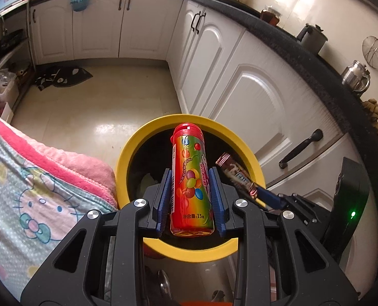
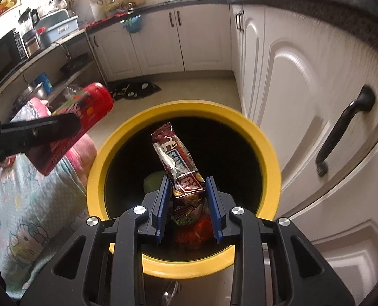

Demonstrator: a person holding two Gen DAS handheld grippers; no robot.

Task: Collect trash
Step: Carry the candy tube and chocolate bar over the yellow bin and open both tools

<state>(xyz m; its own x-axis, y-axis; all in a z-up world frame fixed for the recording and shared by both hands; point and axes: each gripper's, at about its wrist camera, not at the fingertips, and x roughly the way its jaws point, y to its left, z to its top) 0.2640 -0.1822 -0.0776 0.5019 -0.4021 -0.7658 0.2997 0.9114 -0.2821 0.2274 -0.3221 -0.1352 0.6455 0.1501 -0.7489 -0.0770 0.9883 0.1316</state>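
Yellow plastic is ringing the mouth of the trash bin (image 1: 127,158), which is standing on the pale kitchen floor (image 1: 99,117) beside the white cabinets (image 1: 252,97), its inside dark. Both grippers are hanging over that opening.

In the left wrist view, the left gripper (image 1: 191,201) is clamping a candy tube (image 1: 190,178) between its blue pads (image 1: 163,199). The jaws are standing only as far apart as the tube is wide, pressing on its lower half. The tube is running forward along the fingers, its red cap (image 1: 187,130) pointing away from the camera and lying over the far part of the yellow rim, its bottom end sitting nearest the camera. In the right wrist view the same tube (image 2: 87,117) is showing at the left, just outside the bin's rim (image 2: 97,153) and above a pink and mint cartoon blanket (image 2: 36,216).

In the right wrist view, the right gripper (image 2: 187,204) is standing narrowly parted with a snack bar wrapper (image 2: 178,163) between its pads (image 2: 214,209). The wrapper's lower end is sitting between the fingers and its crinkled upper end is reaching forward over the dark interior. A sliver of space is showing on the wrapper's right side, so I cannot tell whether the pads are pressing on it. From the left wrist view the wrapper (image 1: 236,176) is lying just right of the tube, over the right side of the opening.
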